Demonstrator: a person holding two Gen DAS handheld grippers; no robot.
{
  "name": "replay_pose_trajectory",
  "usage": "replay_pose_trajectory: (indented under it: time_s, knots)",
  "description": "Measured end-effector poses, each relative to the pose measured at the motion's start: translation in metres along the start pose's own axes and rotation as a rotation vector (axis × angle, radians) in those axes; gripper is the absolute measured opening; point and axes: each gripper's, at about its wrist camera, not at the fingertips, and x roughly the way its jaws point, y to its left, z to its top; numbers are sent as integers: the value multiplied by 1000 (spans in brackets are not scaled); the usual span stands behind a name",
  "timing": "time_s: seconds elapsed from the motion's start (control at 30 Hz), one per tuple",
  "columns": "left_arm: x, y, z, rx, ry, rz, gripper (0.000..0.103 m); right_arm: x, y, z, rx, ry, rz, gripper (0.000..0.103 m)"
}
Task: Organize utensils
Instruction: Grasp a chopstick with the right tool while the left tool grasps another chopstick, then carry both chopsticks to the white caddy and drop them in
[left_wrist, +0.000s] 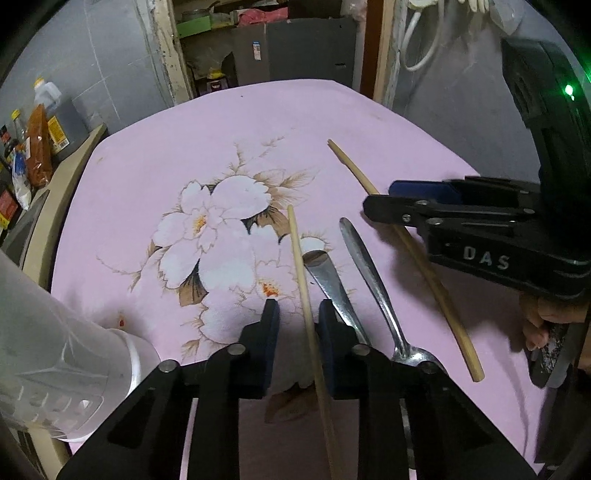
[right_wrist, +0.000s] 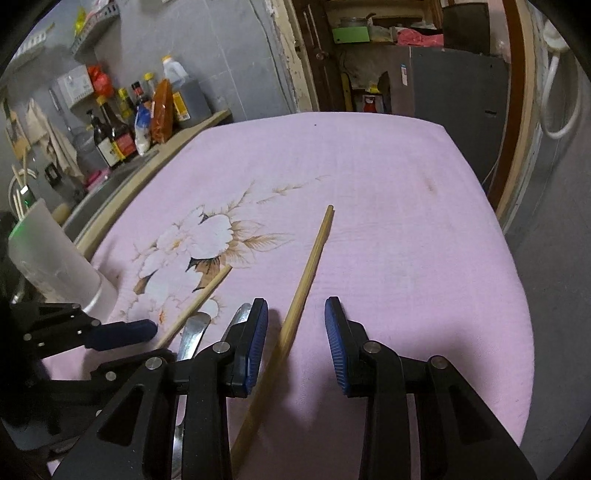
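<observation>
Utensils lie on the pink flowered cloth (left_wrist: 155, 155) over your tabletop: two chopsticks and two metal pieces, side by side.

Left chopstick (left_wrist: 304, 280) runs between the pads of your left hand-held gripper (left_wrist: 297, 314). Jaws narrow, but a gap shows on both sides of the stick; pads not pressing it. The right pad sits over the flat-ended metal handle (left_wrist: 325, 275).

Spoon (left_wrist: 373, 280) just right of that handle, bowl toward you, partly under the gripper.

Right chopstick (right_wrist: 308, 269) lies between the pads of your right hand-held gripper (right_wrist: 297, 317), nearer the left pad, clear space to the right pad. Not gripped. In the left view this gripper crosses above the stick's middle.

White holder (left_wrist: 55, 354) stands at the cloth's left edge. Bottles (right_wrist: 122, 125) on the counter beyond.
</observation>
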Motion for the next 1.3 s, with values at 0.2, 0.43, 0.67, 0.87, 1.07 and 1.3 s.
replay_pose_trajectory:
  time_s: [0.2, 0.43, 0.67, 0.87, 1.07, 1.3]
  knots:
    - [2, -4, 1, 34, 23, 3, 4, -1, 0, -3, 3, -23, -36, 19]
    - [-2, 12, -3, -97, 1, -56, 2, -3, -2, -2, 21, -3, -17, 17]
    - [-13, 22, -11, -205, -3, -53, 2, 5, 10, 3, -64, 21, -91, 14]
    - [-27, 20, -20, -235, -58, -76, 2, 1, 6, 1, -58, -2, -67, 5]
    - [-57, 20, -27, -258, -210, -84, 2, -30, 7, -15, 4, -132, 23, 5]
    - [-109, 36, -43, -338, -497, -78, 2, -97, 44, -37, -45, -483, 106, 5]
